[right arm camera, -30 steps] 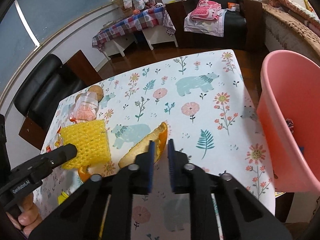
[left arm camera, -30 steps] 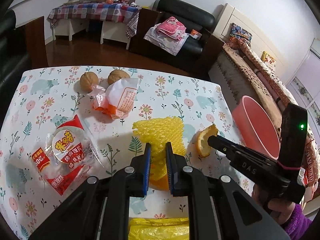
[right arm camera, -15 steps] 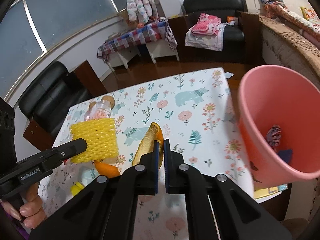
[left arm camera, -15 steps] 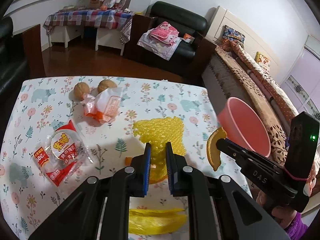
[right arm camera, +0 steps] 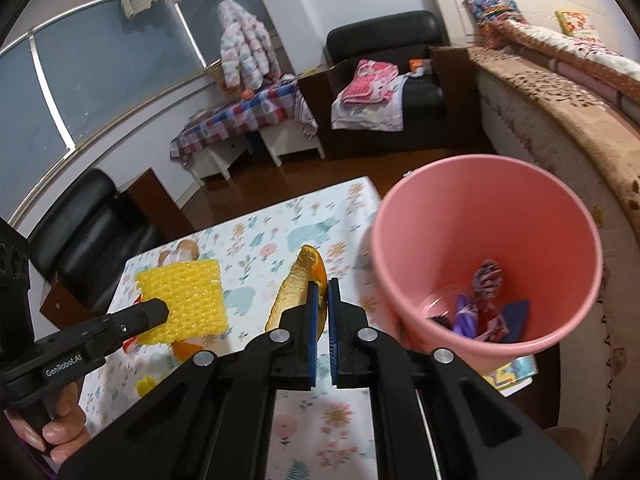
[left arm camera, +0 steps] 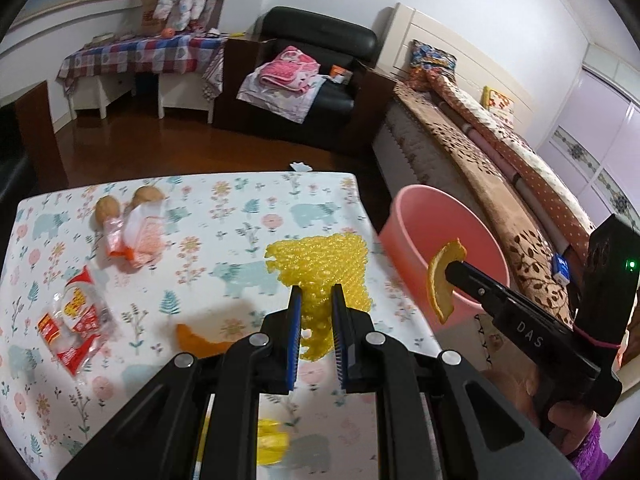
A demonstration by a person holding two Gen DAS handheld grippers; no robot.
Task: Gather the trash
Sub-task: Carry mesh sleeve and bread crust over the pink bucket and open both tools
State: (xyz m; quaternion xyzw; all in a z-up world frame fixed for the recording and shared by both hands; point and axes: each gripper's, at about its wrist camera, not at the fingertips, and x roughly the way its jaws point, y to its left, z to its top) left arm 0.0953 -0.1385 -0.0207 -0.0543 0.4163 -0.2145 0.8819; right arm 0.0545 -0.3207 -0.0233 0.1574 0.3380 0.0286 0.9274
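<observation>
The right gripper [right arm camera: 323, 300] is clamped on a curved piece of orange peel [right arm camera: 298, 290], its blue pads pressed together on the peel's lower edge so that the strip juts up and to the left of the tips; in the left wrist view the same peel [left arm camera: 442, 280] hangs from the tip of that gripper against the near rim of the pink bin [left arm camera: 404, 216]. In the right wrist view the bin [right arm camera: 440, 184] lies just to the right of the right gripper's fingertips, its mouth open toward the camera, with a few wrappers [right arm camera: 486, 276] at the bottom. The left gripper [left arm camera: 316, 304] is closed on a sheet of yellow foam netting [left arm camera: 320, 264], which spreads up and out beyond its tips above the floral tablecloth [left arm camera: 240, 200]. Below and to the left of that gripper another orange peel [left arm camera: 196, 340] lies on the cloth, and farther left lie a red and white wrapper [left arm camera: 74, 320], a small clear packet [left arm camera: 136, 236] and two walnuts [left arm camera: 108, 208].
</observation>
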